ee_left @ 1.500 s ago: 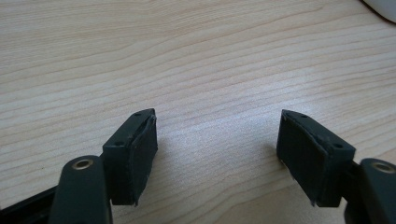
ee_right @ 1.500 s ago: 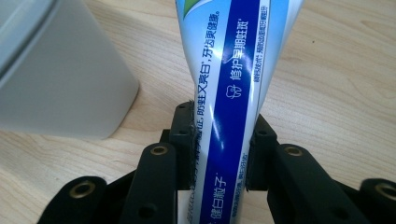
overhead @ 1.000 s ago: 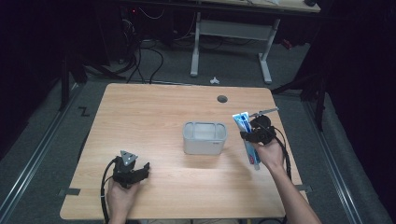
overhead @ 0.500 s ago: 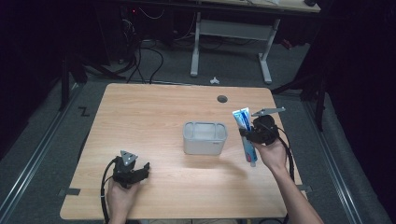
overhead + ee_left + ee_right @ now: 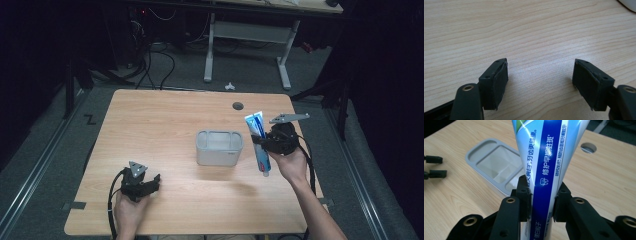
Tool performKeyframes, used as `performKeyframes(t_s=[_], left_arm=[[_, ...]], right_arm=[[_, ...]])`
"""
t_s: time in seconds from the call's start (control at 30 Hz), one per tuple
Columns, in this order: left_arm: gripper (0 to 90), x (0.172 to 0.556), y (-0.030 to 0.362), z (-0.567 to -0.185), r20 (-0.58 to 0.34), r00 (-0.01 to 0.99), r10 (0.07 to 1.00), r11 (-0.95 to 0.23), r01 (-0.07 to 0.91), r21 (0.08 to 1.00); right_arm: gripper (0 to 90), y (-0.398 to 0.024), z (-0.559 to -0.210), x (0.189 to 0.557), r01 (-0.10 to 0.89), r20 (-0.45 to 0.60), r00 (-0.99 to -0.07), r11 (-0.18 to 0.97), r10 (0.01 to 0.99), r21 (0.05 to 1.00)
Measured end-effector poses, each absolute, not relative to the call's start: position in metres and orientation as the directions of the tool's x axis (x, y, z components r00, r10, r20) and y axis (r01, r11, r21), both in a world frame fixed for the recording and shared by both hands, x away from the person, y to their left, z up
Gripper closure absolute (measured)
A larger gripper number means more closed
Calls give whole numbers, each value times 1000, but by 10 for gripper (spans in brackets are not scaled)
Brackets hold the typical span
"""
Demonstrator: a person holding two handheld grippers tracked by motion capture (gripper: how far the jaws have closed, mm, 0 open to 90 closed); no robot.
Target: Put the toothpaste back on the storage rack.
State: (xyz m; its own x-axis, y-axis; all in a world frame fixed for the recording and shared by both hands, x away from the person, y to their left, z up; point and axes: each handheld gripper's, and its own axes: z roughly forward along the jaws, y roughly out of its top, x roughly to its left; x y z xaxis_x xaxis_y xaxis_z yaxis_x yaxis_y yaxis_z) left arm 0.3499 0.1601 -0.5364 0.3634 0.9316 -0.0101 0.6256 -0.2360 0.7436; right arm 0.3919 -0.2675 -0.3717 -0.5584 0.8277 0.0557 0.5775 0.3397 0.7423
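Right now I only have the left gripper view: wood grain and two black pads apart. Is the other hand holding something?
Observer: Yes. The right claw is shut on a blue-and-white toothpaste tube.
Operator: Is any container on the table?
Observer: A grey plastic organizer box sits mid-table, left of the tube; the right gripper view shows it divided into compartments.
Operator: Is the tube lying flat?
Observer: No. In the high view it is lifted, cap end down, beside the box, not in it.
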Motion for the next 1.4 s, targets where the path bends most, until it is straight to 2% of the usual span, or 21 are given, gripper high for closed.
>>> performKeyframes(t_s=[0.53, 0.97, 1.4], left_arm=[[292, 350, 160, -536, -10, 364, 931, -237, 625, 744], [294, 350, 160, -536, -10, 365, 931, -237, 625, 744], [292, 350, 160, -536, -11, 368, 930, -239, 625, 743]], right_arm=[[734, -254, -351, 392, 497, 98, -624, 297, 775, 815], [736, -232, -338, 400, 406, 76, -665, 274, 743, 872], [735, -215, -331, 414, 385, 82, -682, 261, 727, 885]])
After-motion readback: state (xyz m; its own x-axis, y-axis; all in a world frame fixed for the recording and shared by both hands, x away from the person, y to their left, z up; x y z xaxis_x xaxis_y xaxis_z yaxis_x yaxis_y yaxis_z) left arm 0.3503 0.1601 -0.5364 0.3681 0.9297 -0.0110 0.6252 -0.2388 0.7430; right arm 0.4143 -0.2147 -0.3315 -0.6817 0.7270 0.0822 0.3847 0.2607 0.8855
